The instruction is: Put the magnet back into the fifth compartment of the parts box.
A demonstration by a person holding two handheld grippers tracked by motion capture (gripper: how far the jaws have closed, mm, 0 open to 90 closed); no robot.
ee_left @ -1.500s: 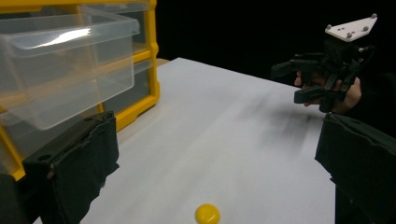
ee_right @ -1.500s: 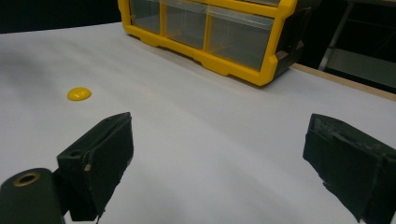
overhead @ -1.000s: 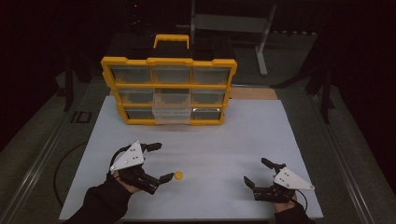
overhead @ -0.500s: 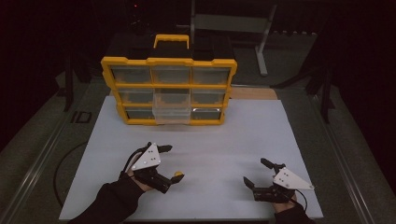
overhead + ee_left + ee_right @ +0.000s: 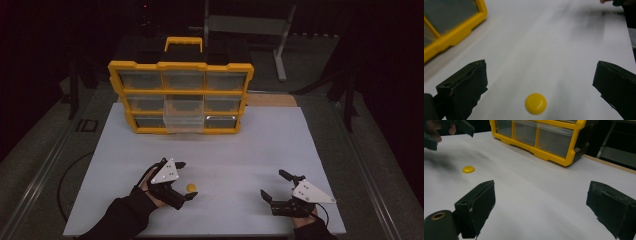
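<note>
Black sleeves; each black hand-held gripper (image 5: pixel 181 181) carries a grey three-cornered plate

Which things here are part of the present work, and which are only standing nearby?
Part of the work:
- left gripper, jaws open around the button
- small yellow button, flat on the white table
- yellow drawer organizer, one middle drawer pulled out

Standing nearby:
- right gripper, open, resting apart
- metal stand behind the table

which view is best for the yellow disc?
Left gripper view: the yellow disc lies close and sharp between the open jaws. In the high view it is a tiny dot; in the right gripper view it is small and far off.
</note>
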